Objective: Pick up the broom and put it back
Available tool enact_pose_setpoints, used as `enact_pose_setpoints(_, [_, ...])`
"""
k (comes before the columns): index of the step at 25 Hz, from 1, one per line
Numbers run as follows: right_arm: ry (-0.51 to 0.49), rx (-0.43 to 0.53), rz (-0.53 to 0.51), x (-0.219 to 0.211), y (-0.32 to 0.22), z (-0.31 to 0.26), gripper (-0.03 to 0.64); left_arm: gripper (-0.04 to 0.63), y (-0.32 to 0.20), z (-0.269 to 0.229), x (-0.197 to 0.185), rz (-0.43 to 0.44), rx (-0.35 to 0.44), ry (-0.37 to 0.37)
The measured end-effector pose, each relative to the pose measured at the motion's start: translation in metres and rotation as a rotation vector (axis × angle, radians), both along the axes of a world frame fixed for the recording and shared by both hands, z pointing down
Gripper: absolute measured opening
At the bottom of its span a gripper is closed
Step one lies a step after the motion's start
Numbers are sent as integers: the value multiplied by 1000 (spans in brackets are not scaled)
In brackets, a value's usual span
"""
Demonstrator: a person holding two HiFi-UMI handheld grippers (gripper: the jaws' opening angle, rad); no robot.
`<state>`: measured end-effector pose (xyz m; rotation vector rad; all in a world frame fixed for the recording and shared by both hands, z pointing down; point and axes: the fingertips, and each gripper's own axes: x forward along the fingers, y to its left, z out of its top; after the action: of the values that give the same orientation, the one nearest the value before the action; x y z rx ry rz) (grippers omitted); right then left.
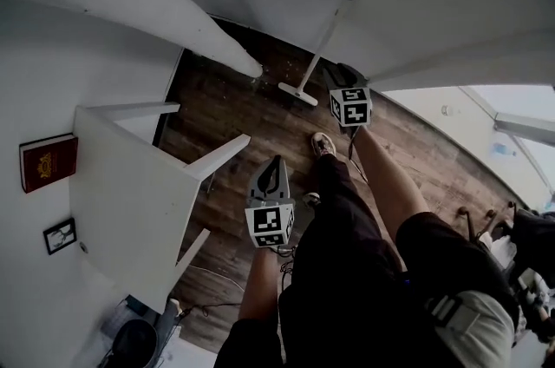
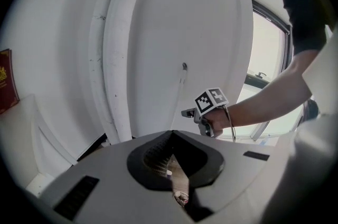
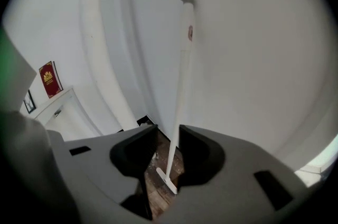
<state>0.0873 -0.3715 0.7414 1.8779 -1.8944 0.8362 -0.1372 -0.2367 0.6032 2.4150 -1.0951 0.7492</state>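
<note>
The white broom (image 1: pixel 325 41) stands upright, leaning against the white wall, with its head (image 1: pixel 297 94) on the dark wooden floor. In the right gripper view its long handle (image 3: pixel 182 75) rises in line with the gap of my right gripper (image 3: pixel 168 130). That gripper is open, and its pads do not touch the handle. In the head view my right gripper (image 1: pixel 340 80) hangs just short of the broom. My left gripper (image 1: pixel 274 160) is lower and nearer to me, over the floor. Its tips (image 2: pixel 171 133) meet with nothing between them. It also sees the right gripper (image 2: pixel 186 112) facing the wall.
A white table (image 1: pixel 130 210) stands to the left, beside a red book (image 1: pixel 48 162) and a small framed picture (image 1: pixel 59 236). A white post (image 1: pixel 173 19) runs along the wall left of the broom. My shoe (image 1: pixel 323 145) is on the floor below the broom. A window (image 1: pixel 512 115) is at the right.
</note>
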Motion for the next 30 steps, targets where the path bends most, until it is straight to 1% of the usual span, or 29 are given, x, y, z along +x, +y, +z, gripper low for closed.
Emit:
enact_pose_setpoints(1, [-8,31,9,-3,7,-16,90,2,1,-6,-2,-3,12,1])
enact_pose_setpoints(2, [-23,65,20,-5,15,-33,27,2,4,-14,-2,-7,24,5])
enact_pose_setpoints(3, [-42,97,26,-9,27,-51,21,2,10,-22,-2,-12,37,15])
enact_pose_setpoints(6, [-72,174,7,-31,64,-102,21,2,32,-45,-5,-40,71,57])
enact_pose_setpoints(11, [-32,279,-100,-88,113,-172,21,2,52,-69,-25,-115,112,104])
enact_pose_setpoints(13, [-22,303,-123,-101,134,-191,21,2,62,-77,-26,-120,133,117])
enact_pose_setpoints(15, [-9,322,-141,-111,155,-207,21,2,72,-89,-26,-103,163,123])
enact_pose_setpoints(20, [57,354,-210,-130,202,-244,21,2,95,-119,-30,-103,217,155])
enact_pose_setpoints(23, [74,393,-213,-129,228,-271,21,2,106,-138,-31,-125,243,192])
enact_pose_setpoints(25, [90,430,-215,-126,239,-291,21,2,111,-149,-28,-125,268,210])
enact_pose_setpoints(27, [110,458,-237,-129,248,-307,21,2,117,-155,-27,-123,285,213])
enact_pose_setpoints(30, [113,492,-270,-132,263,-329,21,2,126,-161,-21,-124,287,216])
